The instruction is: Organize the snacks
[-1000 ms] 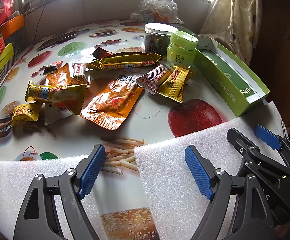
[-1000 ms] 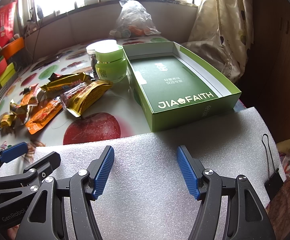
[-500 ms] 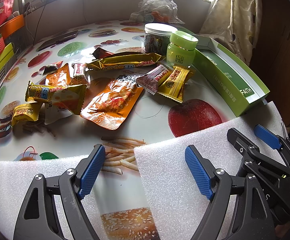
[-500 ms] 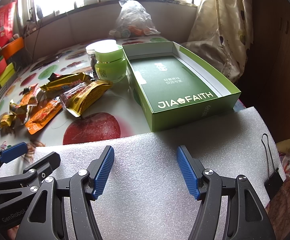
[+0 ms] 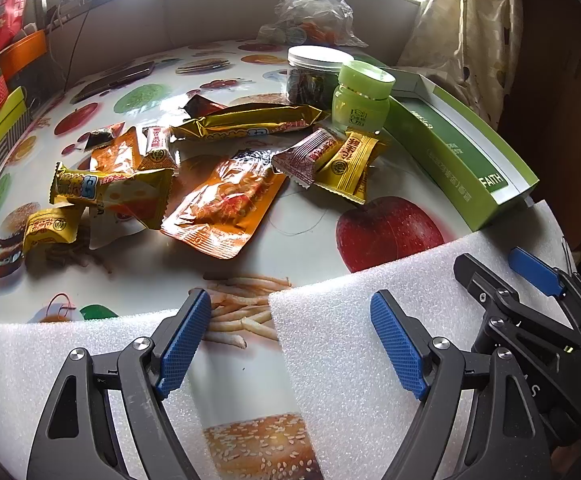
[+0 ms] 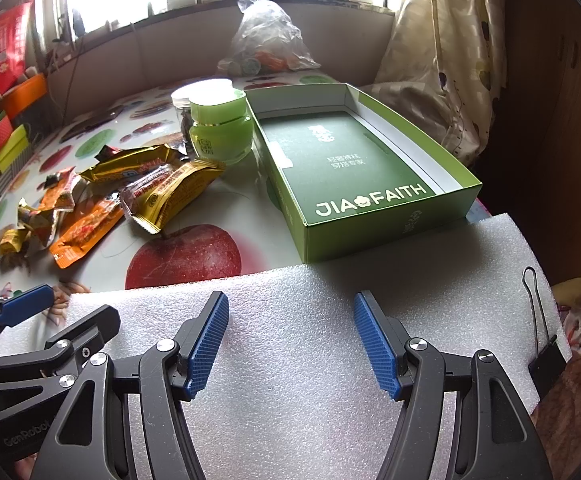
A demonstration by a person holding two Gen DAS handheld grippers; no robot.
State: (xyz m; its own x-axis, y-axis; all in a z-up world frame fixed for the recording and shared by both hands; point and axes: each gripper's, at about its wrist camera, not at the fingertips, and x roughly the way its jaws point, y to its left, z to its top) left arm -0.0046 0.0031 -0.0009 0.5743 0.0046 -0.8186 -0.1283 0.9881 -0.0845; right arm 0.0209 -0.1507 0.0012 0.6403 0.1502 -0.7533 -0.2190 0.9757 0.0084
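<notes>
Left wrist view shows the left tongs point(image 5: 290, 340) wide open and holding nothing, with the snack packets point(image 5: 218, 184) lying on the desk point(image 5: 150, 276) ahead of them. Right tongs point(image 6: 290, 344) are wide open too, over white foam point(image 6: 290, 380), the green box point(image 6: 370, 216) just ahead.

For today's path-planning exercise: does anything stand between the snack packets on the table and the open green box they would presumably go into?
Partly. The green jar and the clear jar behind it stand beside the green box at its far end. The near stretch beside the yellow packet looks clear. Both grippers rest open over the foam.
</notes>
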